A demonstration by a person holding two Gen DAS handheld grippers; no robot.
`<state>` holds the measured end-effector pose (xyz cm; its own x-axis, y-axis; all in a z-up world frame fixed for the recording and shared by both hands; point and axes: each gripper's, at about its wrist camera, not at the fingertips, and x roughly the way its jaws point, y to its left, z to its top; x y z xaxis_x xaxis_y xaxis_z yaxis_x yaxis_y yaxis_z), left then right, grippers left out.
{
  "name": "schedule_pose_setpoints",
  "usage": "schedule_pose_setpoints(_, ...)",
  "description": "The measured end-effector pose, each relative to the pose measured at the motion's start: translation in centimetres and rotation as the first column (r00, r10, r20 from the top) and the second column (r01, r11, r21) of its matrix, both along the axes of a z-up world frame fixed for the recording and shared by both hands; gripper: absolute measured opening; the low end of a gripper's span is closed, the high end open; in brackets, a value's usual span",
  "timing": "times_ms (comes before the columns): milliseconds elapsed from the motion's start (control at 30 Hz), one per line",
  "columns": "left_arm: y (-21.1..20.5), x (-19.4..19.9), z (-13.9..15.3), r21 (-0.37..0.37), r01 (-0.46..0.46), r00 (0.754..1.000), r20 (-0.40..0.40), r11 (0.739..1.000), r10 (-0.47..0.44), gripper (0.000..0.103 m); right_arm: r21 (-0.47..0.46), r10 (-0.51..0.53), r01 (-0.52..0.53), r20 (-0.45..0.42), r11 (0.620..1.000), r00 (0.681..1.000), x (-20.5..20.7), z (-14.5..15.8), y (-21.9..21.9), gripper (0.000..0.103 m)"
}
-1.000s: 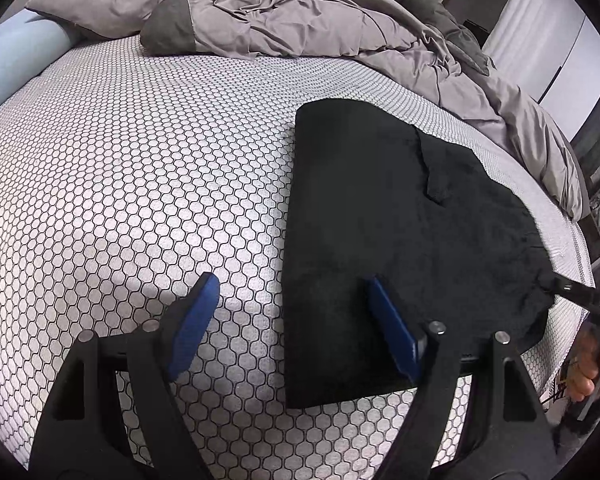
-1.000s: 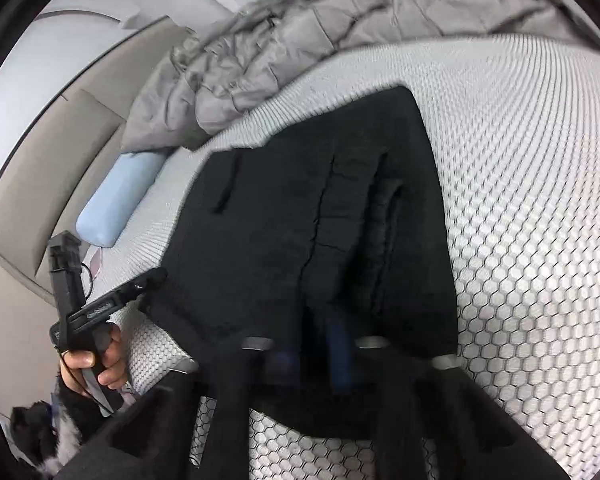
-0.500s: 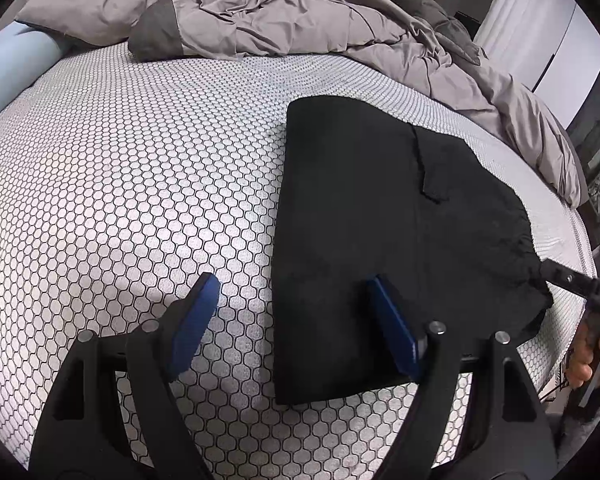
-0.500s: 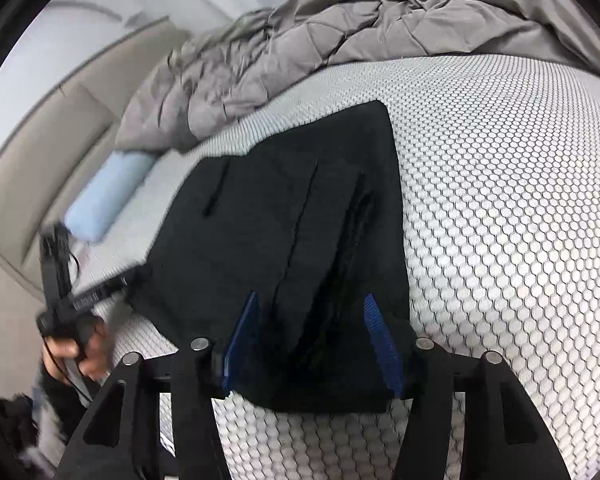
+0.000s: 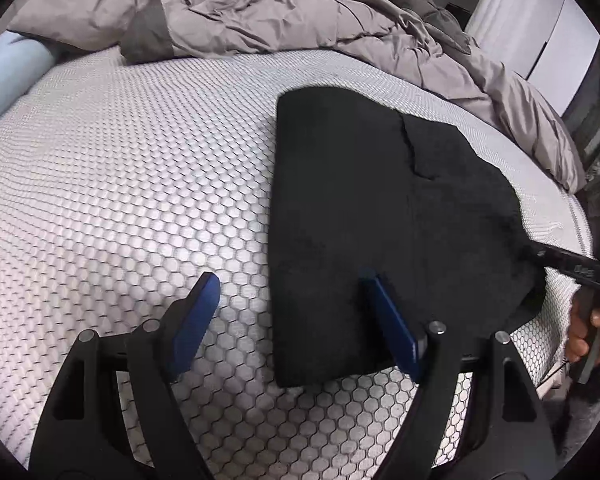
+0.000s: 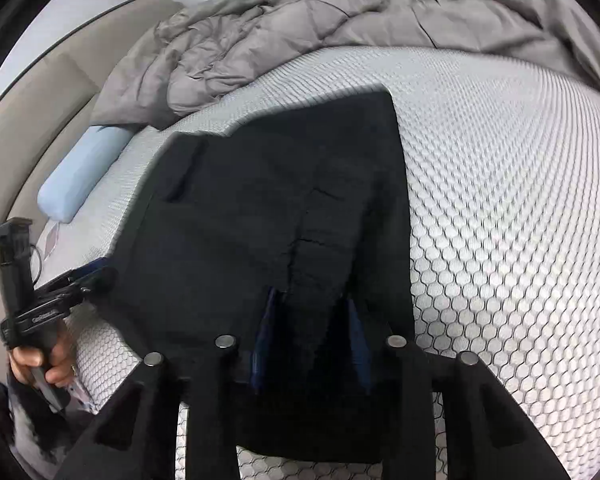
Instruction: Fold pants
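Pants (image 5: 380, 216) are lying folded into a thick black pad on the bed (image 5: 120, 200), which is wearing a white cover with a dark honeycomb pattern. In the left wrist view the pad's long side is running from the near edge of the bed away toward the grey blanket (image 5: 280, 12), with a straight folded edge on its left and a rounder, uneven edge on its right. The left gripper (image 5: 288, 300) is sitting with its blue fingers (image 5: 198, 316) spread wide; one finger is over the bare bed and the other is over the pants. The right gripper (image 6: 310, 336) is reaching into the near end of the pants with its fingers partly apart, and black cloth is bunching between them. I cannot tell if it is pinching. A light blue pillow (image 6: 80, 176) is lying by the bed's edge.
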<state>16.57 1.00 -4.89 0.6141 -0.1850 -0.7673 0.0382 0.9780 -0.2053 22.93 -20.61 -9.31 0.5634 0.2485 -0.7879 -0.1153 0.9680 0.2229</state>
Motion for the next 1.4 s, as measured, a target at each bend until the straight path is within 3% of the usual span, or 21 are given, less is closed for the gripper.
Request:
schedule_pose_setpoints(67, -0.4, -1.0, 1.4, 0.045, 0.007, 0.998, 0.061, 0.999, -0.009, 0.074, -0.027, 0.003, -0.001, 0.067, 1.000, 0.998, -0.8, 1.5, 0.5, 0.041)
schedule_pose_setpoints(133, -1.6, -2.3, 2.9, 0.054, 0.076, 0.987, 0.140, 0.996, -0.083, 0.074, -0.115, 0.016, 0.003, 0.166, 0.993, 0.986, -2.7, 3.3, 1.1, 0.047)
schedule_pose_setpoints(233, -4.7, -1.7, 3.0, 0.042, 0.213, 0.964, 0.153, 0.976, -0.217, 0.067, -0.109, 0.086, -0.058, 0.269, 0.992, 0.959, -4.5, 5.0, 3.0, 0.046)
schedule_pose_setpoints(300, -7.2, -0.6, 1.8, 0.021, 0.322, 0.940, 0.115, 0.947, -0.322, 0.026, -0.081, 0.143, -0.125, 0.271, 0.989, 0.952, -4.0, 4.9, 5.1, 0.045)
schedule_pose_setpoints(367, -9.6, 1.0, -0.3, 0.046, 0.405, 0.912, 0.046, 0.913, -0.407, 0.010, -0.062, 0.212, -0.204, 0.221, 0.977, 0.952, -2.9, 3.2, 7.0, 0.041)
schedule_pose_setpoints(400, -9.9, 1.4, -1.0, 0.062, 0.410, 0.910, 0.035, 0.910, -0.413, 0.009, -0.059, 0.231, -0.224, 0.179, 0.973, 0.956, -1.9, 2.1, 8.0, 0.038)
schedule_pose_setpoints(467, -9.0, 1.5, -1.4, 0.018, 0.416, 0.909, 0.035, 0.909, -0.416, 0.008, -0.055, 0.267, -0.262, 0.122, 0.964, 0.956, -0.6, 0.4, 9.1, 0.035)
schedule_pose_setpoints(533, -7.3, 1.1, -1.6, -0.005, 0.412, 0.911, 0.028, 0.911, -0.412, 0.006, -0.133, 0.259, -0.248, 0.069, 0.960, 0.963, 0.2, -1.2, 9.0, 0.020)
schedule_pose_setpoints(667, -4.8, -0.3, -1.8, -0.001, 0.411, 0.910, 0.048, 0.911, -0.411, 0.004, -0.356, 0.188, -0.143, 0.093, 0.923, 0.978, -2.2, -0.4, 6.9, 0.017)
schedule_pose_setpoints(733, -4.4, -0.5, -1.3, 0.003, 0.398, 0.916, 0.055, 0.917, -0.398, 0.004, -0.316, 0.186, -0.147, 0.096, 0.937, 0.978, -3.4, 0.2, 5.6, 0.017)
schedule_pose_setpoints(800, -4.6, -0.4, -0.2, 0.022, 0.393, 0.917, 0.064, 0.919, -0.393, 0.004, -0.305, 0.193, -0.151, 0.114, 0.940, 0.974, -3.8, 1.0, 5.7, 0.024)
schedule_pose_setpoints(867, -5.3, 0.2, 1.0, 0.035, 0.398, 0.912, 0.091, 0.917, -0.399, 0.005, -0.232, 0.199, -0.161, 0.155, 0.959, 0.968, -3.6, 1.9, 6.2, 0.027)
schedule_pose_setpoints(967, -6.5, 3.3, 1.0, 0.064, 0.390, 0.919, 0.043, 0.919, -0.393, 0.006, -0.158, 0.205, -0.179, 0.167, 0.971, 0.964, -1.2, 2.3, 8.5, 0.041)
schedule_pose_setpoints(1067, -6.3, 5.6, -0.7, 0.015, 0.409, 0.912, 0.012, 0.912, -0.409, 0.006, -0.150, 0.228, -0.211, 0.103, 0.966, 0.968, 2.6, 0.5, 10.6, 0.041)
schedule_pose_setpoints(1167, -3.7, 5.4, -1.2, -0.056, 0.406, 0.914, 0.012, 0.912, -0.406, 0.006, -0.282, 0.237, -0.212, 0.056, 0.936, 0.970, 3.6, -1.2, 11.1, 0.040)
schedule_pose_setpoints(1267, -1.1, 4.4, -1.6, -0.089, 0.374, 0.927, 0.016, 0.923, -0.374, 0.006, -0.436, 0.157, -0.115, 0.062, 0.892, 0.986, 2.5, -0.4, 8.8, 0.039)
schedule_pose_setpoints(1333, -0.6, 4.1, -1.4, -0.078, 0.364, 0.931, 0.016, 0.928, -0.364, 0.006, -0.360, 0.172, -0.147, 0.041, 0.921, 0.984, 2.2, -0.2, 7.2, 0.039)
schedule_pose_setpoints(1400, -0.9, 3.6, -0.5, -0.037, 0.358, 0.934, 0.027, 0.933, -0.357, 0.006, -0.365, 0.185, -0.152, 0.057, 0.919, 0.981, 1.9, 0.3, 7.4, 0.040)
